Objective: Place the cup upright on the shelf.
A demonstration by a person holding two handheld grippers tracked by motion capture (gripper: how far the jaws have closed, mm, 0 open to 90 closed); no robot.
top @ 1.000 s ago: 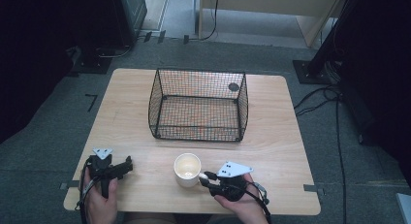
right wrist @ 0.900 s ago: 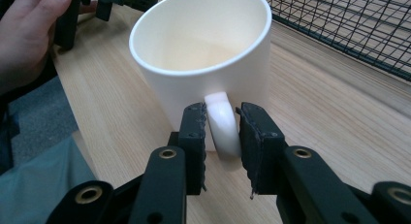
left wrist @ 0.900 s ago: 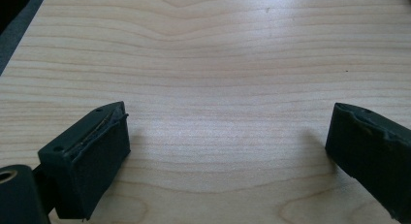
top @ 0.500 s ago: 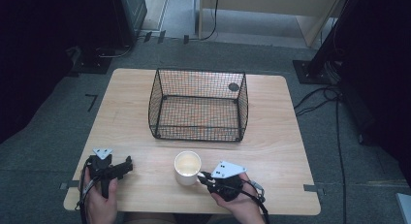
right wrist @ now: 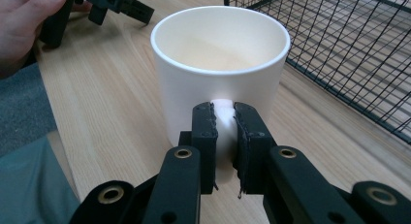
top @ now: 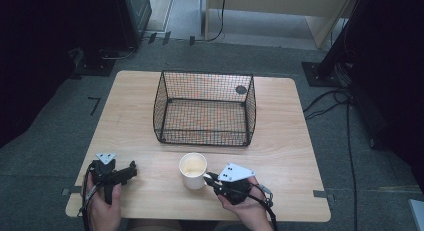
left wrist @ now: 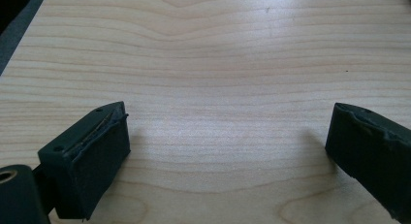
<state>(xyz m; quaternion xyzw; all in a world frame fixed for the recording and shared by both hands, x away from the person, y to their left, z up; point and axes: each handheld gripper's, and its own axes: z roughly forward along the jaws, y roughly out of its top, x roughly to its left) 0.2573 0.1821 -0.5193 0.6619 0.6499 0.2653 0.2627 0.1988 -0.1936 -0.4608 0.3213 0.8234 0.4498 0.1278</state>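
Note:
A white mug [top: 192, 170] stands upright on the wooden table [top: 300, 141], in front of the wire basket. In the right gripper view the mug [right wrist: 220, 64] looks empty, and my right gripper [right wrist: 224, 124] is shut on its handle. From above, the right gripper [top: 210, 179] sits just right of the mug near the table's front edge. My left gripper [top: 131, 171] rests at the front left, held by a hand, well apart from the mug. In its own view the left gripper [left wrist: 228, 141] is open over bare wood.
A black wire basket [top: 205, 108] stands empty in the middle of the table, behind the mug; its mesh [right wrist: 349, 44] lies close to the mug's right. Table edges fall to grey floor with cables [top: 330, 98] at right.
The right gripper has slid slightly left toward the mug and now pinches its handle. The left gripper has stayed put.

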